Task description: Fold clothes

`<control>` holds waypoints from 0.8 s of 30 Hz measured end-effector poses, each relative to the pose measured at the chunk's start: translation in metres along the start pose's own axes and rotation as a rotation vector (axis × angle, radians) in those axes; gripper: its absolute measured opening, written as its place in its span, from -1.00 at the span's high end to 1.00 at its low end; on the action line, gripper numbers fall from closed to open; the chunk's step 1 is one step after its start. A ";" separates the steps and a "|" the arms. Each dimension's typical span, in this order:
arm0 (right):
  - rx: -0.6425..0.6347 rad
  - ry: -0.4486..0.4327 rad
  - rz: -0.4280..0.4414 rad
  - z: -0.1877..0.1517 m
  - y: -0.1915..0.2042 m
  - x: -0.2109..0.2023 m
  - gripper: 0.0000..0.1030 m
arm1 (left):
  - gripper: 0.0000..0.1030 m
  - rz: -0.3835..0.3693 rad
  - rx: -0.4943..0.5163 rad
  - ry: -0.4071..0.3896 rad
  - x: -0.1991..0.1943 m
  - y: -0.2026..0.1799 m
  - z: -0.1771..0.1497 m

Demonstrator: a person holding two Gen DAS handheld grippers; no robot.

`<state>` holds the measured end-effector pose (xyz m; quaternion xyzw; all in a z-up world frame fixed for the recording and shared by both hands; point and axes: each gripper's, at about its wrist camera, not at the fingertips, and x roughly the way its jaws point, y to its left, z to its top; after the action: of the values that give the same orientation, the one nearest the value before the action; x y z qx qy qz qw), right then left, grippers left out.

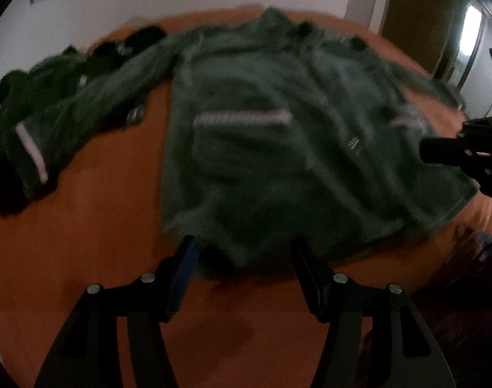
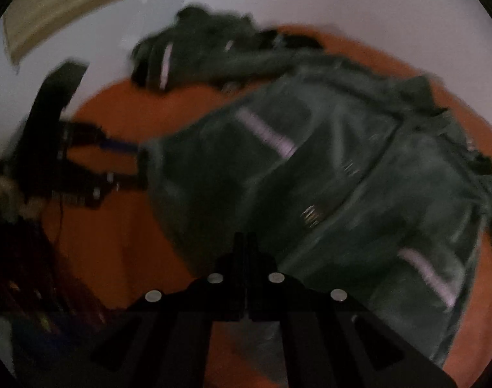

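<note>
Though blurred in both views, looks like the first fold just starting. Green jacket [image 1: 278, 161] spread flat on the orange surface [image 1: 84, 258], hem nearest the fingers, collar farthest. Left gripper [image 1: 246, 242] angled steeply down, fingers [image 1: 187, 258] released and set wide either side of the hem edge, not pinching it. Right gripper [image 2: 246, 236] pitched down likewise, fingers clenched tight at the hem's other corner; cannot tell whether any cloth is caught. Next, probably: close the left on its corner, check the right's bite, then carry both corners evenly toward the collar. Heap of other dark clothes [image 1: 35, 97] well beyond the left fingers.
</note>
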<state>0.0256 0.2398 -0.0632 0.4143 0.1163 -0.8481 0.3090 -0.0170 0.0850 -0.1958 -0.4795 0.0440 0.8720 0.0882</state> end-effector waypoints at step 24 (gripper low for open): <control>0.567 -0.088 -0.105 -0.025 -0.191 -0.111 -0.16 | -0.33 -0.056 -0.252 -0.021 0.005 -0.009 0.121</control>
<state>-0.0252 0.4480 -0.0046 0.4402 -0.1178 -0.8788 0.1414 -0.1180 0.1136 -0.1354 -0.4786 -0.0803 0.8728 0.0521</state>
